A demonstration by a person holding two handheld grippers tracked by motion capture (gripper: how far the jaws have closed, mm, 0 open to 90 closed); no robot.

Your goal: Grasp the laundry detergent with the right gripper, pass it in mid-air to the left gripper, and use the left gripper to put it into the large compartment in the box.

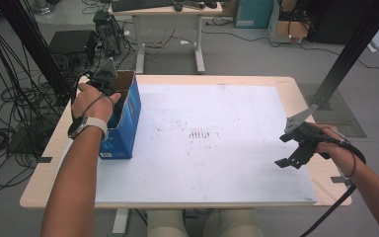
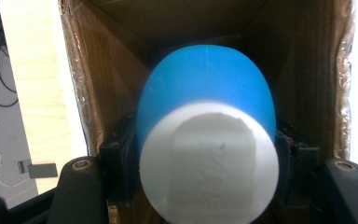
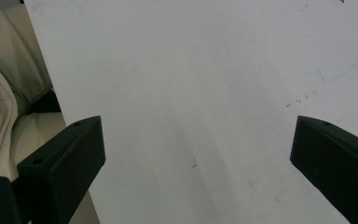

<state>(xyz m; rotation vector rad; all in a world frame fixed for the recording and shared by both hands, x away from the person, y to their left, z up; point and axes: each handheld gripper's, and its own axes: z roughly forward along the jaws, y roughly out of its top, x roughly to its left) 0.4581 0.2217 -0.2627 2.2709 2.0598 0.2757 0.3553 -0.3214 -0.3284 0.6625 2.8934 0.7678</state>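
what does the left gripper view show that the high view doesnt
Left gripper view: a blue egg-shaped object with a flat white end, clamped in the left gripper inside the box.

High view: the right gripper, open above the white board, and both forearms.

Both: the open cardboard box with its brown inner walls, at the table's left edge.
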